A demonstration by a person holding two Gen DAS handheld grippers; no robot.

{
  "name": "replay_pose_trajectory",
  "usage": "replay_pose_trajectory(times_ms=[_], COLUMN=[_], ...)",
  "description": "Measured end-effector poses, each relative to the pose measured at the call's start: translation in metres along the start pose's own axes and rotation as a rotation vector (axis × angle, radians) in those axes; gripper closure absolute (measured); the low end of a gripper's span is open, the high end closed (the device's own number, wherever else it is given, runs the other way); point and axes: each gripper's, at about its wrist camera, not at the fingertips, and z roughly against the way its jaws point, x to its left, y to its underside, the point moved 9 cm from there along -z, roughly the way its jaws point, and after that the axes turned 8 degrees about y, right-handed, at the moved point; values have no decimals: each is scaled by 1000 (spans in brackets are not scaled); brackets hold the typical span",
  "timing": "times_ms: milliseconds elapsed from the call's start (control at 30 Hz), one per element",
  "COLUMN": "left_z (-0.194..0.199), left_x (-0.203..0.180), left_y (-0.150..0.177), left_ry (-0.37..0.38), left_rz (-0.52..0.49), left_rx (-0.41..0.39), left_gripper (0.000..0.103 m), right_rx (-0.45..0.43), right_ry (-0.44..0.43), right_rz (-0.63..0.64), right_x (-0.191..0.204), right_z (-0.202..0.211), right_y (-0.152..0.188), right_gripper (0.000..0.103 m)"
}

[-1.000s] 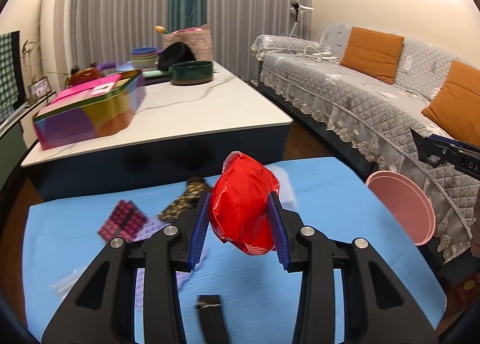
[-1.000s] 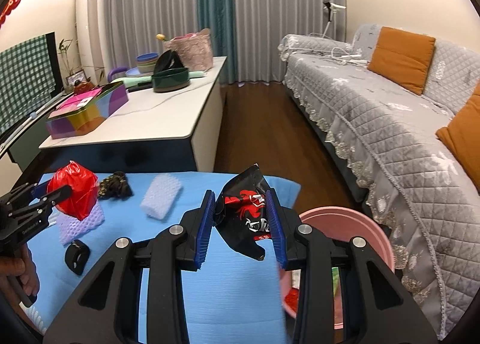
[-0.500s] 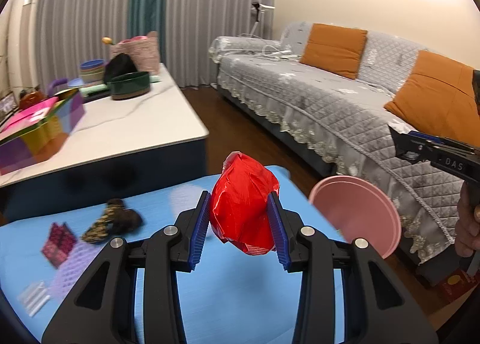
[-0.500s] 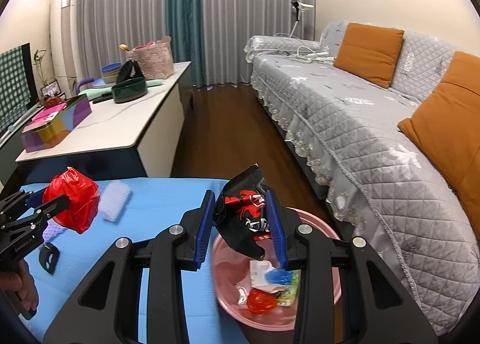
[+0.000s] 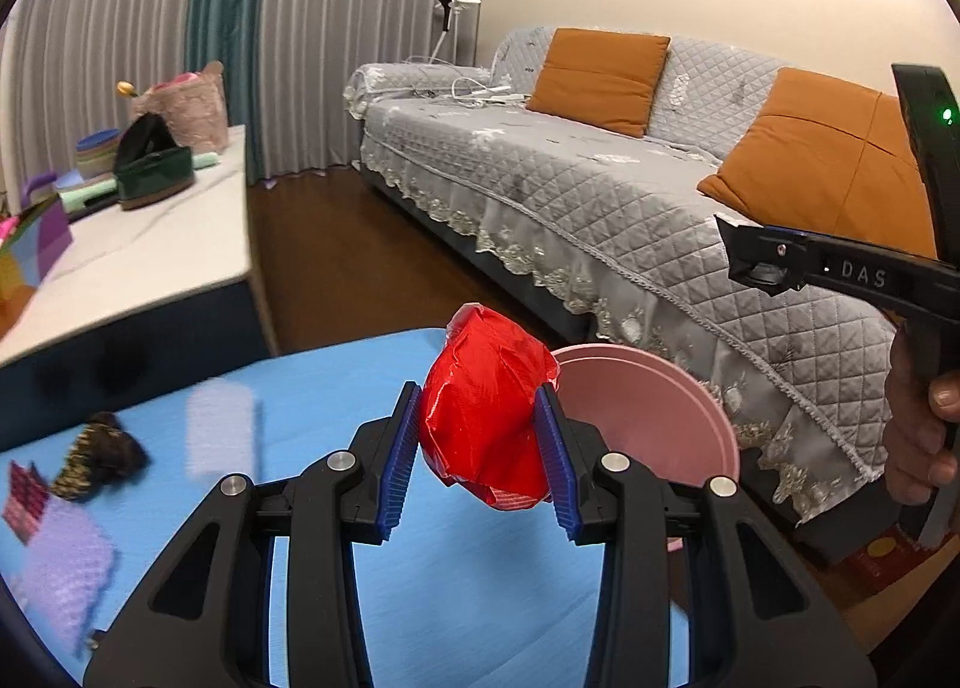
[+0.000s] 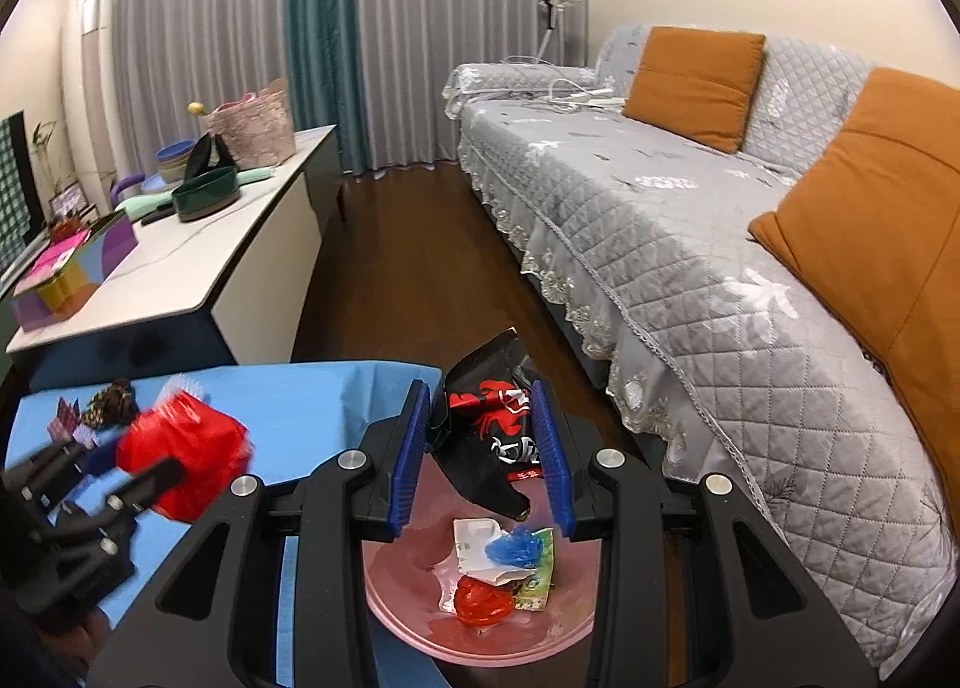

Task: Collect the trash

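Note:
My left gripper (image 5: 480,454) is shut on a crumpled red plastic bag (image 5: 486,424), held over the blue table (image 5: 336,388) near its right edge, just short of the pink bin (image 5: 654,418). The red bag (image 6: 186,454) also shows at the left of the right wrist view. My right gripper (image 6: 483,451) is shut on a black snack wrapper with red print (image 6: 492,430), hanging directly above the pink bin (image 6: 420,610). Inside the bin lie several scraps: white paper, a blue wad, a red piece and a green wrapper.
On the blue table remain a white foam piece (image 5: 219,430), a dark crumpled wrapper (image 5: 102,454), a red patterned packet (image 5: 24,499) and purple foam (image 5: 66,562). A grey sofa (image 6: 690,244) stands right of the bin. A white counter (image 6: 198,262) with boxes and bowls lies beyond.
Both grippers swept right with their loads. The right one went from over the table edge to above the bin's inside. The left one neared the bin, leaving the table's litter behind at left.

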Motion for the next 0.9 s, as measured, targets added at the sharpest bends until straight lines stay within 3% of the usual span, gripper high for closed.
replay_pose_trajectory(times_ms=[367, 900], left_z=[-47, -80], left_x=[-44, -46], left_y=[-6, 2], left_ry=[18, -5], left_rz=[-31, -17], left_rx=[32, 102], left_gripper=[65, 65], right_rx=[-3, 51], right_ry=[42, 51], right_rz=[-9, -47], right_x=[-21, -31], right_z=[-9, -23], right_y=[-4, 2], right_gripper=[67, 66])
